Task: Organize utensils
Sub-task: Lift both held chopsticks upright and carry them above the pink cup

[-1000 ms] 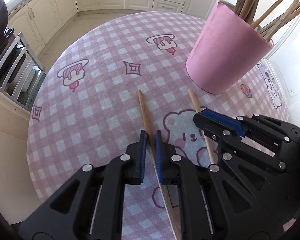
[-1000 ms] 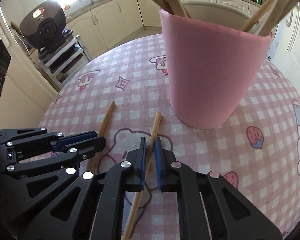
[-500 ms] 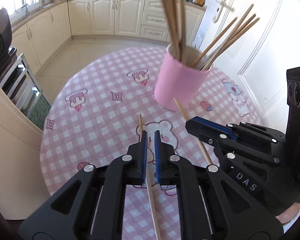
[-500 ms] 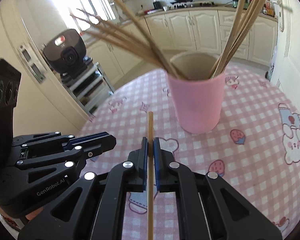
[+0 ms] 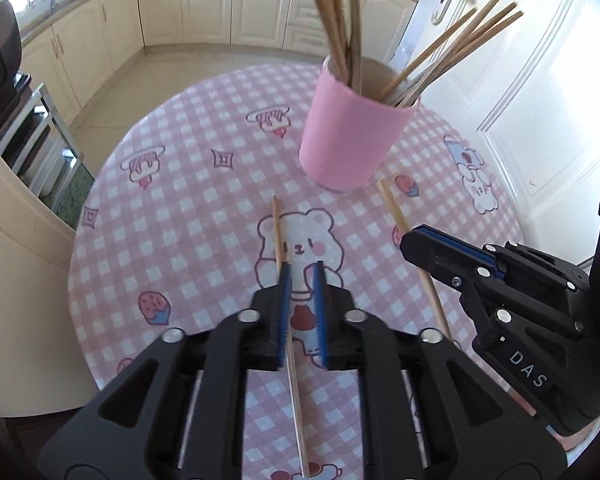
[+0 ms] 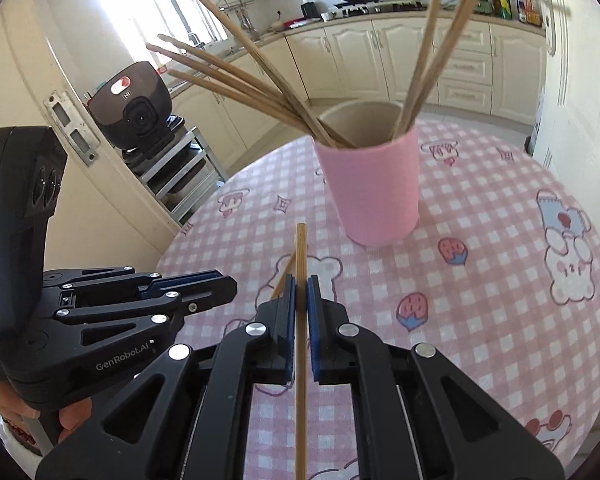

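Chopstick [image 6: 301, 320] sits clamped in right tool [image 6: 298, 300], pads [image 6: 288, 312] pressed on both sides of it, tip sticking out fwd toward the cup and raised off the table; same stick shows from left wrist view [image 5: 396, 216], running under the right tool's blue-lined finger. Left tool [image 5: 299, 280] is a little apart, narrow gap btw its pads [image 5: 285, 304]; second chopstick [image 5: 278, 236] lies w/ its shaft along the left pad and passing down thru the gap; can't tell if it's gripped or just resting on the cloth. In right wrist view that second stick [image 6: 285, 274] peeks out just left of the held one, low on the table by the bear print. Table [image 5: 188, 216] has pink checked cloth w/ bears, strawberries. Farther on, pink cup [image 6: 370, 188] stands upright on the cloth, near both stick tips but apart from them, holding a fan of chopsticks [image 6: 236, 76] leaning left and right. Behind: cream kitchen cabinets [image 6: 420, 60], black cooker on a metal rack [image 6: 134, 104].
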Demonstrator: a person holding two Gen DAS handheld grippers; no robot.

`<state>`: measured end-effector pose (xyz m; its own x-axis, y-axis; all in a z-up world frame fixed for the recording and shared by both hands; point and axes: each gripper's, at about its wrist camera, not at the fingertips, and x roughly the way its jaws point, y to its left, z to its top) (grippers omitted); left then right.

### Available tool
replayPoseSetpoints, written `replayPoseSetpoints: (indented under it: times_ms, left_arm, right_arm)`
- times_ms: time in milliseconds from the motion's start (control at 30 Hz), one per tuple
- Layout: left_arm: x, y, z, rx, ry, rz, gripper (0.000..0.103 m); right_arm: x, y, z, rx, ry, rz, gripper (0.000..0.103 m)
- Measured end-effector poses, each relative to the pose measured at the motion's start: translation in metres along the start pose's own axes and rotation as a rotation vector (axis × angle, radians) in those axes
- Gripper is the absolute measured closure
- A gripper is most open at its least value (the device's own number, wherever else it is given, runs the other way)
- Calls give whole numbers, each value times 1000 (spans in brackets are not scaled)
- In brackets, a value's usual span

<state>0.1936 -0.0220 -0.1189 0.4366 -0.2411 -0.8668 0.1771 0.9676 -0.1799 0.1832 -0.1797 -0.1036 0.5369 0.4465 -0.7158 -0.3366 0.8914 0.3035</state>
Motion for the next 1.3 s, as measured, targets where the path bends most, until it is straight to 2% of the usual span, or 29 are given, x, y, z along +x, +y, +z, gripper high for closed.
replayPoseSetpoints:
  times_ms: [33, 100, 200, 467, 533, 567, 633, 700, 733, 900, 1033, 1300]
  left_arm:
    - [5, 3, 0, -19, 11, -5, 69]
    - [12, 6, 0, -36, 12, 3, 57]
    - [23, 5, 2, -21, 29, 38, 57]
    - [55, 11, 6, -35, 95, 54, 58]
    - [62, 10, 8, -30, 108, 61, 68]
    - [65, 10, 8, -29, 114, 68, 69]
    - [71, 9, 9, -24, 115, 79, 83]
    - [72, 9, 8, -27, 104, 91, 92]
    - [73, 8, 8, -29, 100, 73, 97]
    - [63, 13, 4, -25, 58, 53, 97]
    - [34, 11, 2, -13, -2, 36, 97]
    - [-44, -3, 6, 0, -181, -41, 97]
  right_arm:
    - [2, -1, -2, 0, 7, -3, 98]
    - [8, -5, -5, 9, 21, -6, 98]
    - [18, -11, -8, 21, 37, -5, 98]
    - [33, -20, -4, 33, 61, 2, 98]
    - [37, -21, -3, 34, 67, 6, 98]
    - [38, -22, -2, 36, 70, 7, 98]
    - [41, -22, -2, 39, 75, 11, 98]
    - [43, -22, -3, 41, 79, 13, 98]
    - [43, -22, -3, 42, 80, 13, 98]
    - [40, -20, -2, 37, 74, 23, 98]
    - [29, -13, 0, 24, 44, 46, 98]
    - [-21, 0, 11, -5, -99, 70, 98]
